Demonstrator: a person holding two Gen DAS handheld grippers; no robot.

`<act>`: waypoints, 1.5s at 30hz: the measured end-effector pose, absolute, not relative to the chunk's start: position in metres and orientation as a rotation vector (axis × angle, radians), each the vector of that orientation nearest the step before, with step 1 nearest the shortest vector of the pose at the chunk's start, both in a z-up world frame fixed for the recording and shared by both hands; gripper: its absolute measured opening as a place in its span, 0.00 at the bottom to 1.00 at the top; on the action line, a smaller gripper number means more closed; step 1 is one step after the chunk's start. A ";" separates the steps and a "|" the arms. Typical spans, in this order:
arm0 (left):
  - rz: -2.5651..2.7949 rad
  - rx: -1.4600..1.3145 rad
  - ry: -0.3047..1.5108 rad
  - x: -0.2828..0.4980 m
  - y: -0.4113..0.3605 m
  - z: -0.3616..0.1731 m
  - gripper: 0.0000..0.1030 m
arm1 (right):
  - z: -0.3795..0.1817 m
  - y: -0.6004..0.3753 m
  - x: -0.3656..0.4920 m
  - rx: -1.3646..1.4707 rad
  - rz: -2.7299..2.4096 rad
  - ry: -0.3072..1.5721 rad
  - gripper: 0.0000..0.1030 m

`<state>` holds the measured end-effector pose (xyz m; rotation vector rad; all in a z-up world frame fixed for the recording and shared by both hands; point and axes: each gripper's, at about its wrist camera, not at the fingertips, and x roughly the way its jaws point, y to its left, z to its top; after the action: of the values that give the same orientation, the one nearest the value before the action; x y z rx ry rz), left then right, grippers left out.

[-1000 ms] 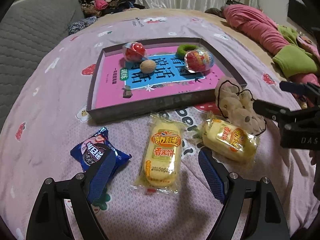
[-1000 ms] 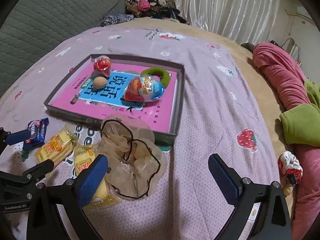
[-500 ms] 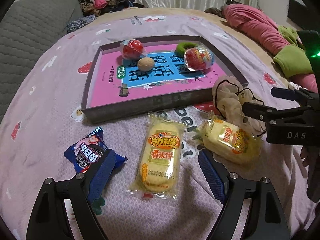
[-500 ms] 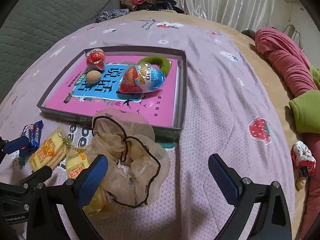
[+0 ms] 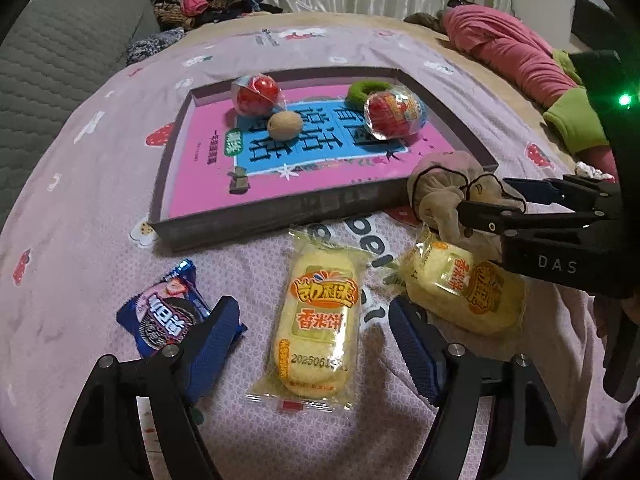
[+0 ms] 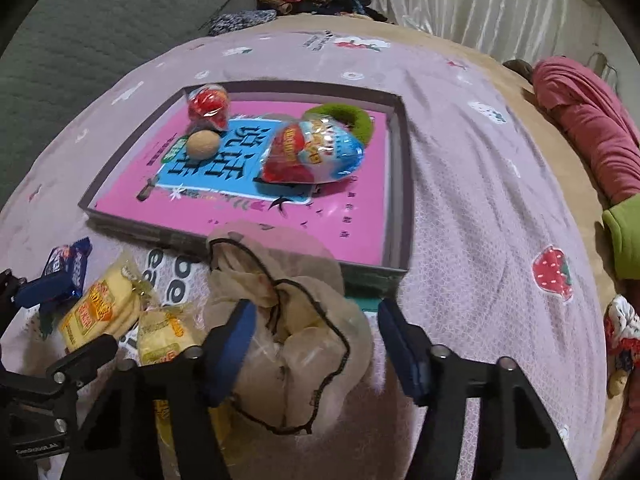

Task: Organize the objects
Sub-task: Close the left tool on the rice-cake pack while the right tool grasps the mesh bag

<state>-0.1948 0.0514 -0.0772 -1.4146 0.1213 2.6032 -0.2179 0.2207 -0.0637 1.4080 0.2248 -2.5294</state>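
- My right gripper (image 6: 314, 342) pitches steeply down; its jaws have just been closing around the beige mesh pouch (image 6: 296, 312) before the tray (image 6: 400, 184), the right pad not visibly touching.
- My left gripper (image 5: 316, 344), tilted likewise, straddles the yellow rice-cake packet (image 5: 316, 324), half-open, gripping nothing.

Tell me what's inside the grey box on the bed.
Inside the shallow grey box: a pink book, two wrapped red toy eggs, a brown nut, a green ring, partly hidden behind one egg.
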 end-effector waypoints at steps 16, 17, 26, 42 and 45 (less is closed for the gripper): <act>2.537 -1.475 0.129 -0.198 0.057 -0.092 0.40 | -0.070 0.220 -0.217 1.420 -2.503 0.229 0.20; 2.534 -1.475 0.123 -0.198 0.057 -0.092 0.40 | -0.069 0.219 -0.216 1.419 -2.502 0.235 0.20; 2.525 -1.473 0.077 -0.197 0.055 -0.091 0.38 | -0.063 0.223 -0.213 1.403 -2.482 0.184 0.18; 2.534 -1.455 0.029 -0.196 0.052 -0.086 0.38 | -0.052 0.223 -0.206 1.316 -2.459 0.127 0.09; 2.535 -1.452 0.023 -0.197 0.051 -0.085 0.38 | -0.050 0.220 -0.205 1.302 -2.459 0.137 0.09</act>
<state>-0.1966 0.0511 -0.0850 -1.4521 0.0232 2.5355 -0.2047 0.2201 -0.0496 1.3022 0.1371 -2.4591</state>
